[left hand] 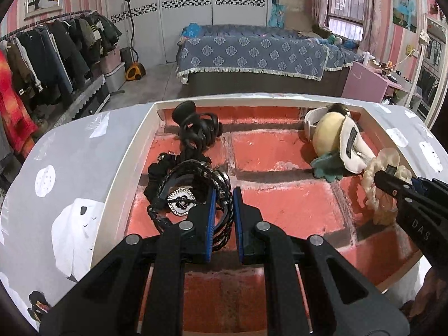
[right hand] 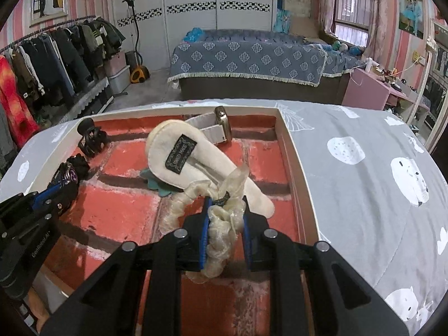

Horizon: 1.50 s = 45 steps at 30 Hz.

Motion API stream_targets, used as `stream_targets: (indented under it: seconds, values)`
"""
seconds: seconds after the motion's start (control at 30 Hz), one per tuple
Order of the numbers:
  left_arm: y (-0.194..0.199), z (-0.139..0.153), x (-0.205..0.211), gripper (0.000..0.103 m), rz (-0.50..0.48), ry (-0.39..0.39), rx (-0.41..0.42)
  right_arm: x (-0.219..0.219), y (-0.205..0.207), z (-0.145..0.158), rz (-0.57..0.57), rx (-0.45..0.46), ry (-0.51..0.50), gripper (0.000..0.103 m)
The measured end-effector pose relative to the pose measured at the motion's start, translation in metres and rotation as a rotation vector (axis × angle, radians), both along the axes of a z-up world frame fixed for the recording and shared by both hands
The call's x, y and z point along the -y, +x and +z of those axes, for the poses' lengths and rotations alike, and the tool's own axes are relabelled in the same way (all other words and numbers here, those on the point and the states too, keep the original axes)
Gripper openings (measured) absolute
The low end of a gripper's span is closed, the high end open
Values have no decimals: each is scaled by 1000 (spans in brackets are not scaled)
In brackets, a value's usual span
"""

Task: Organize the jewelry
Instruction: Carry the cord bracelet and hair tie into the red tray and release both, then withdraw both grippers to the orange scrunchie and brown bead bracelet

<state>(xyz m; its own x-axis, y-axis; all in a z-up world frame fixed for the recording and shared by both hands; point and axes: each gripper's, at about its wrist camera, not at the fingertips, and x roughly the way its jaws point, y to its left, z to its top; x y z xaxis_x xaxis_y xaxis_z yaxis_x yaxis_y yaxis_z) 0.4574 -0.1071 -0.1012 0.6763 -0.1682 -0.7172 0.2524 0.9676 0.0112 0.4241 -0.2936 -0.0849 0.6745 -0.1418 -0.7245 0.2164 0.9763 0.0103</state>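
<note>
A shallow white-walled box (left hand: 127,165) with a red brick-pattern floor sits on a grey cloth printed with white animal shapes (left hand: 70,173), which covers the bench. The left tongs (left hand: 224,207) are clenched on a black braided cord bracelet (left hand: 224,224) at the left side of the box; its loop passes between the blue pads, and it lies tangled with a round rhinestone-rimmed charm (left hand: 180,203) and a black fabric scrunchie (left hand: 159,168). Behind that cluster, by the far-left corner, rests a black plastic claw hair clip (left hand: 200,127). The right tongs (right hand: 225,218) grasp a sheer cream fabric scrunchie (right hand: 221,235) near the box's right wall, the gauzy cloth bunched between the blue pads and spilling out toward the camera. Just beyond it lies a cream felt hair clip with a black "HAND MADE" label (right hand: 179,154), with a teal leaf-shaped felt piece (right hand: 155,183) poking from underneath. Against the far wall stands a watch with a white strap and gold-toned case (right hand: 221,124), tilted on its edge.
</note>
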Motion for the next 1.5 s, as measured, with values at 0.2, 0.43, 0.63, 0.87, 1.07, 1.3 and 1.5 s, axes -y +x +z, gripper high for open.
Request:
stream_targets:
  seconds: [0.2,0.43,0.63,0.87,1.07,1.3,1.5]
  values:
    - [8,-8,-1,13,12,6,-46,0,7,-5,6,-27,1,20]
    - [13,-8,0,13,9,18,-48,-3,10,-8,20,-54,4,21]
    - [12,-7,0,29,22,13,-37,-4,10,-11,27,-66,25,25]
    - [4,-3,0,45,20,28,-6,2,6,-9,27,-55,58,44]
    - [-9,13,-3,72,27,10,69,10,-1,1,21,4,86,59]
    - [-22,35,-13,95,47,-55,123,17,-15,23,-4,115,80,82]
    - [-27,54,-21,98,67,-62,149,24,-22,37,-40,169,61,83]
